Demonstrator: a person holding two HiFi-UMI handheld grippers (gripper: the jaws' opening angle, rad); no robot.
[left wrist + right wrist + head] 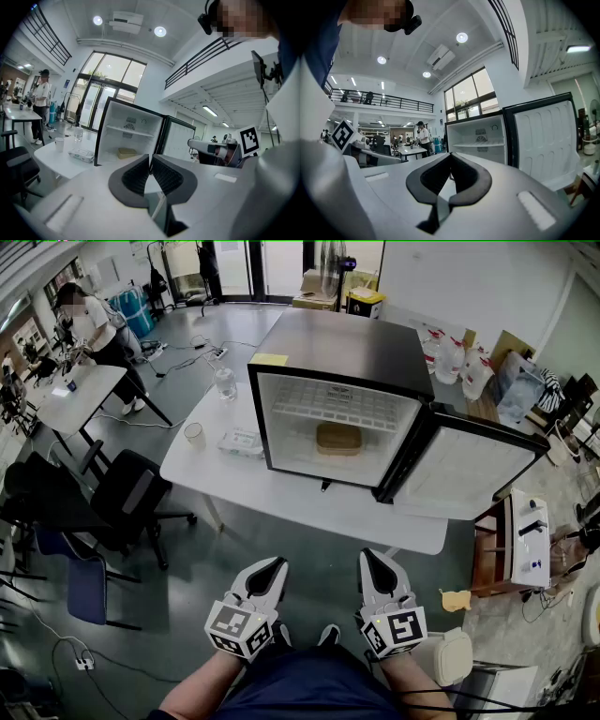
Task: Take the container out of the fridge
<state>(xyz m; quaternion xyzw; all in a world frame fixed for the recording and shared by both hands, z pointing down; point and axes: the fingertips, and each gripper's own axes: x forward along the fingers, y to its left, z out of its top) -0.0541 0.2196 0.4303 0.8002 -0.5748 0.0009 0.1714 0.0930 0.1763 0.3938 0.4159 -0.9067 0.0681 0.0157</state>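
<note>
A small fridge (337, 343) stands on a white table (309, 507) with its door (469, 470) swung open to the right. On its floor lies a flat tan container (338, 438), which the left gripper view shows as the container (126, 153). The fridge (478, 140) also shows in the right gripper view, where the container is hidden. My left gripper (277, 565) and right gripper (368, 558) hang side by side in front of the table, well short of the fridge. Both are shut with nothing between their jaws.
On the table left of the fridge lie a white packet (241, 442), a paper cup (194, 434) and a plastic bottle (225, 382). Office chairs (127, 498) stand at the left. A person (98, 329) works at a far table. A wooden side stand (511, 540) sits at the right.
</note>
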